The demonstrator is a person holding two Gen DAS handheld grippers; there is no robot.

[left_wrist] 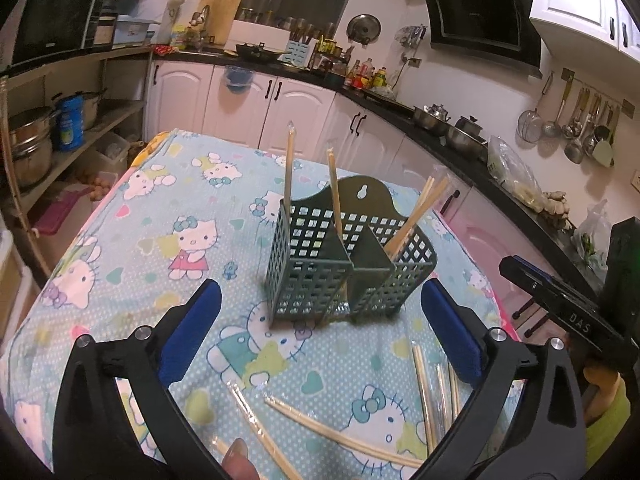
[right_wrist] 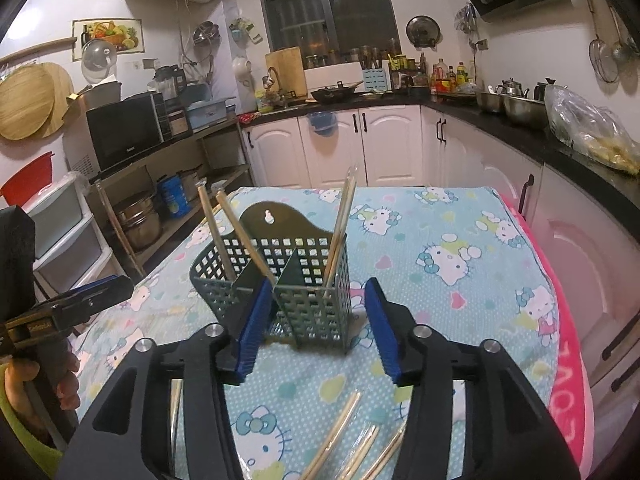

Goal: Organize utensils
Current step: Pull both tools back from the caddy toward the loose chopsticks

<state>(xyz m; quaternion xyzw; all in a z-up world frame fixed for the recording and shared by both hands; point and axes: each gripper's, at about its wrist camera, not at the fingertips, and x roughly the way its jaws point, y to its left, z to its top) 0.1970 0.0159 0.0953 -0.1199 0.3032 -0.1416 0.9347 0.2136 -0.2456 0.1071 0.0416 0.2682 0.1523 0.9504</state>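
Observation:
A dark green perforated utensil caddy [left_wrist: 344,264] [right_wrist: 280,280] with divided compartments stands on the table. Wrapped chopstick pairs [left_wrist: 336,196] [right_wrist: 340,232] stand tilted in its left, middle and right compartments. More wrapped chopsticks [left_wrist: 340,436] [right_wrist: 336,440] lie loose on the cloth near me. My left gripper [left_wrist: 320,332] is open and empty, just in front of the caddy. My right gripper [right_wrist: 316,328] is open and empty, close before the caddy's right compartment. Each gripper shows at the edge of the other's view, the right one [left_wrist: 560,304] and the left one [right_wrist: 80,300].
The table wears a light blue Hello Kitty cloth [left_wrist: 160,240] [right_wrist: 460,248] with a pink edge [right_wrist: 568,340]. White cabinets and a black counter [left_wrist: 440,120] with pots run behind and to the right. Shelves with pots [left_wrist: 40,140] stand to the left.

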